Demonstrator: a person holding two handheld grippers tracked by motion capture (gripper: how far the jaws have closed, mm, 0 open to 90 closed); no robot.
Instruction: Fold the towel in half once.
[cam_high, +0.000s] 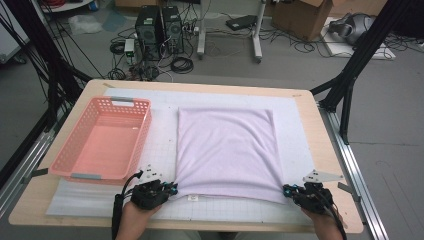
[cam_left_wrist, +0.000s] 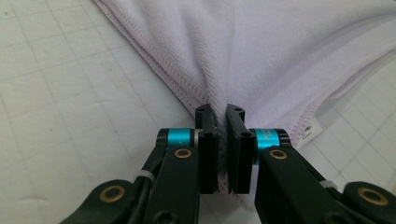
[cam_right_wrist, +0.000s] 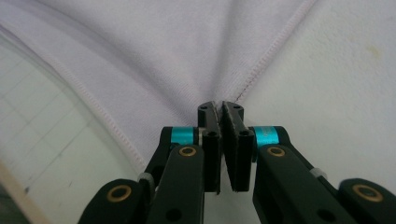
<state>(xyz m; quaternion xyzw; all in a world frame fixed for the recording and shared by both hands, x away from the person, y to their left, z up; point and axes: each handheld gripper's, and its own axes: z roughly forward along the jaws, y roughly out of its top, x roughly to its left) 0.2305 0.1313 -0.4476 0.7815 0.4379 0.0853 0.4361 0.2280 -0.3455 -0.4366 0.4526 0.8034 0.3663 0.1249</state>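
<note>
Lavender cloth (cam_high: 227, 152) lay flat on the surface (cam_high: 320, 125). Its near corners sat pinched between closed jaws: left gripper (cam_left_wrist: 222, 122) on one, right gripper (cam_right_wrist: 221, 119) on the other.

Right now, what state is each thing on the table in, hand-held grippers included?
Lilac cloth: spread flat on the mat, pinched at both near corners.
Pink basket: upright, empty, left of the cloth.
Left hand-held gripper: shut on the cloth's near left corner.
Right hand-held gripper: shut on the cloth's near right corner.
</note>
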